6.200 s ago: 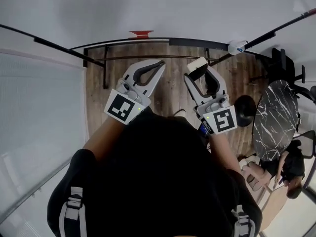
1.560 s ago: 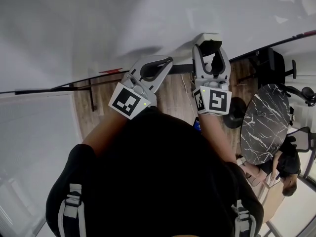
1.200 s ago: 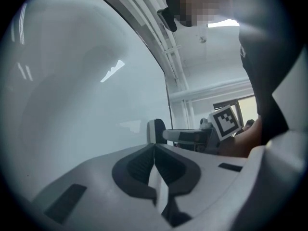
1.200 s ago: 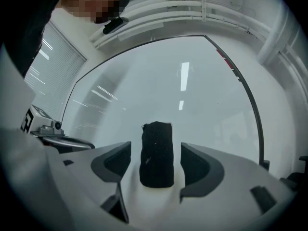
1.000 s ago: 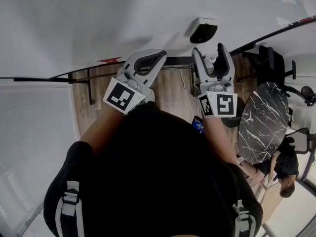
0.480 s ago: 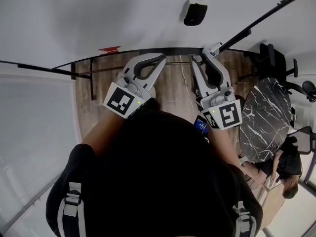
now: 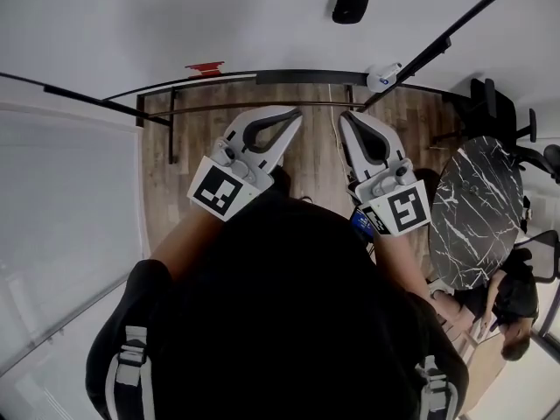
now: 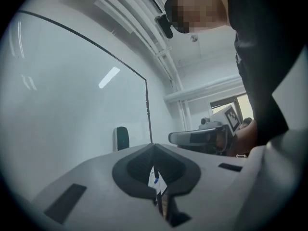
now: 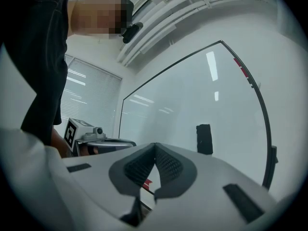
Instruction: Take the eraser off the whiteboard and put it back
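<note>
The black eraser [image 7: 350, 1] sticks to the whiteboard [image 7: 175, 16], by itself, well above both grippers. It also shows as a dark block on the board in the left gripper view [image 8: 122, 138] and the right gripper view [image 9: 204, 139]. My left gripper [image 7: 294, 117] is shut and empty, held back from the board. My right gripper [image 7: 345, 117] beside it has just been closing; its jaws now meet with nothing between them. Each gripper sees the other off to its side: the right gripper [image 8: 197, 137] and the left gripper [image 9: 103, 142].
The board's dark lower rail [image 7: 289, 77] carries a red item [image 7: 204, 68] and a white and blue object [image 7: 385, 77]. A round marble table [image 7: 481, 208] and dark chairs stand at the right, with a seated person [image 7: 516, 296]. A pale glass wall [image 7: 61, 199] is at the left.
The right gripper, earlier closed around the eraser at the board, has left it stuck there, drawn back and shut its jaws. The left gripper has drawn back with it.
</note>
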The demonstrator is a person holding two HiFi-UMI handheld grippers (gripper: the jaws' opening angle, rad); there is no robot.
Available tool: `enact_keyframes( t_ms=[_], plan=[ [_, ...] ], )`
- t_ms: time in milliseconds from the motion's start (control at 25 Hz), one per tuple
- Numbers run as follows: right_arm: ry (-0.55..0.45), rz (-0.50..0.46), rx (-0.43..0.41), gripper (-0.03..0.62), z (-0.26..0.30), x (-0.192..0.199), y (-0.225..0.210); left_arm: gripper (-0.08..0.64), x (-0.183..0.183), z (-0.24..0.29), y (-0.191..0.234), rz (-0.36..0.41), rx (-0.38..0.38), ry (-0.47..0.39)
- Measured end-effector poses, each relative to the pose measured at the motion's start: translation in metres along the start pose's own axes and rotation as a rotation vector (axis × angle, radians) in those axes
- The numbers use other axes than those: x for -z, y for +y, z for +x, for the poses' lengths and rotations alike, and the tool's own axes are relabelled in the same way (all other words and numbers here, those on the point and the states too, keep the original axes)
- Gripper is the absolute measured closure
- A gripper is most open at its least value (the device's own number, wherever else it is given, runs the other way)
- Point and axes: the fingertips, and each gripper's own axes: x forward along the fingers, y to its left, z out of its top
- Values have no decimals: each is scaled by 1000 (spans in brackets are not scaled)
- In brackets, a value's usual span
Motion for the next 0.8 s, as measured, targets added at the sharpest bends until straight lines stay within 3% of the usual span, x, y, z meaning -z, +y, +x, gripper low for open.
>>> enact_keyframes(
  t_ms=[800],
  plan=[
    [39, 9, -82, 589, 0, 19, 34, 555, 8, -29, -9, -10, -52, 22]
  ],
)
